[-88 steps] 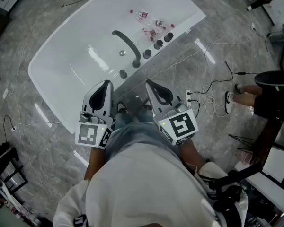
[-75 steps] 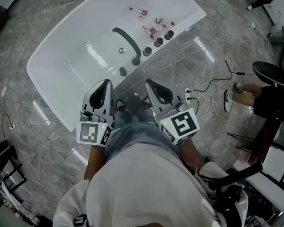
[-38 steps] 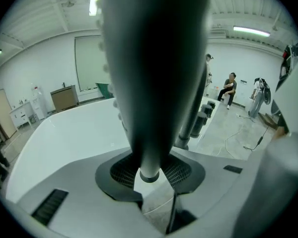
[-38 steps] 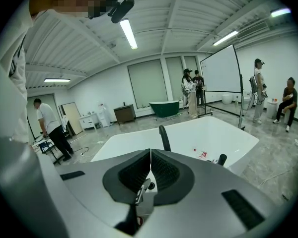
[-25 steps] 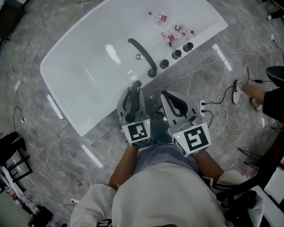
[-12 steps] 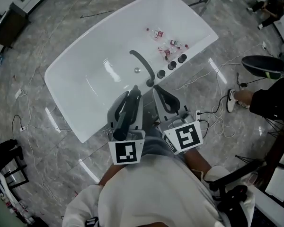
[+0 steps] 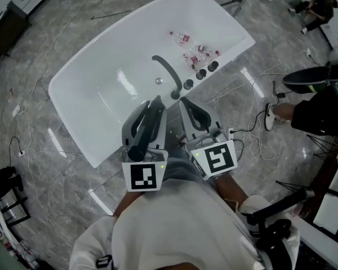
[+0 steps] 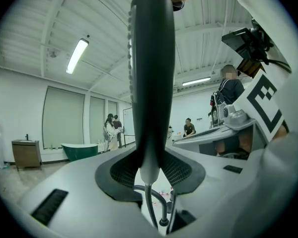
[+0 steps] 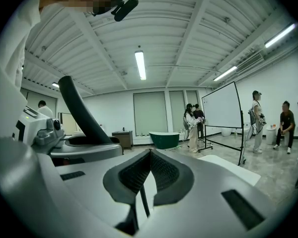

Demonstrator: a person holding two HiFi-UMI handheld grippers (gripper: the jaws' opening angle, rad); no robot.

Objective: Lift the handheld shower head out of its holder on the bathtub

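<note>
My left gripper (image 7: 156,104) is shut on the dark handheld shower head (image 7: 146,129), which stands clear above the rim of the white bathtub (image 7: 90,103). In the left gripper view the shower head (image 8: 149,78) rises upright between the pads, and its hose (image 8: 150,209) hangs down below them. My right gripper (image 7: 187,103) hovers just beside it with its jaws shut and nothing between them (image 9: 149,155). From the right gripper view the shower head (image 9: 82,112) shows at the left. The holder on the rim is hidden behind my left gripper.
A dark spout (image 7: 166,75) and dark knobs (image 7: 201,74) line the tub's near rim. Several small bottles (image 7: 187,45) lie inside the tub. Cables (image 7: 253,131) trail over the grey floor, and a person (image 7: 318,108) stands at the right.
Both grippers rose from low beside the tub. The left gripper reached the holder on the rim, closed on the shower head and lifted it up and away from the tub.
</note>
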